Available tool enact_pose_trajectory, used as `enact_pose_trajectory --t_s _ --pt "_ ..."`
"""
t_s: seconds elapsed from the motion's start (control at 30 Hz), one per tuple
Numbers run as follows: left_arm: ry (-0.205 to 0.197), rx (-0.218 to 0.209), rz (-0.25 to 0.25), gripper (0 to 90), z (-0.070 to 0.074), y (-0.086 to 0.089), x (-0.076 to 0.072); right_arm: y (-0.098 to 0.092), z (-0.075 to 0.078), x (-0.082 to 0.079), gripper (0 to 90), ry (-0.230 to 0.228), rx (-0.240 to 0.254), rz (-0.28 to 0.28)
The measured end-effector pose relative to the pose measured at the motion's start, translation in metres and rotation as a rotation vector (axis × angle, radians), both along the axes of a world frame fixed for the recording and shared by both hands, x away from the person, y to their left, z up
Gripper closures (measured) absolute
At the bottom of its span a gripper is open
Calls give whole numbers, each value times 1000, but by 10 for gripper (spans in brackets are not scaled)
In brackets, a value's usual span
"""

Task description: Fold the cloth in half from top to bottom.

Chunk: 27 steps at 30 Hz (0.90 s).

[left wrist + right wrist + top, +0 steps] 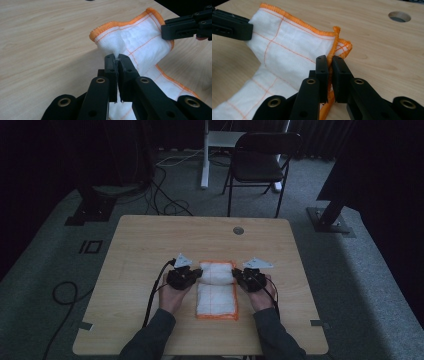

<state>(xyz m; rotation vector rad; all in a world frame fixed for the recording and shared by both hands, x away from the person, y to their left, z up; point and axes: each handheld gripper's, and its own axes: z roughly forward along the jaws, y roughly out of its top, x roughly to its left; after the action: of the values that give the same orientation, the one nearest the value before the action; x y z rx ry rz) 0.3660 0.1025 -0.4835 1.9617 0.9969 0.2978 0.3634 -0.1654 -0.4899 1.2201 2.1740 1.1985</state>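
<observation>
A white cloth [216,292] with an orange hem and thin orange grid lines lies on the wooden table [150,245], its far part lifted and folding toward the near part. My left gripper [196,274] is shut on the cloth's left edge [117,51]. My right gripper [237,274] is shut on the right hemmed edge [331,56]. In the left gripper view my left gripper [117,58] pinches white fabric, and the other gripper [185,25] shows at upper right. In the right gripper view my right gripper [330,60] pinches the hem.
A round cable hole [238,230] sits near the table's far edge, also visible as the hole [399,16]. A black folding chair [260,162] stands beyond the table. Cables [150,295] trail off the left gripper across the table.
</observation>
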Motion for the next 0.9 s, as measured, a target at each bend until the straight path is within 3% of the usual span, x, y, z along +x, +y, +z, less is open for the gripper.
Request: enact_pose_trajectory --t_s 0.5,0.9 --pt "50 14 -24 869 -21 3 -29 0 -17 -25 839 45 -32 46" --pt "97 46 -31 856 -41 5 -48 0 -34 -42 822 113 -63 82"
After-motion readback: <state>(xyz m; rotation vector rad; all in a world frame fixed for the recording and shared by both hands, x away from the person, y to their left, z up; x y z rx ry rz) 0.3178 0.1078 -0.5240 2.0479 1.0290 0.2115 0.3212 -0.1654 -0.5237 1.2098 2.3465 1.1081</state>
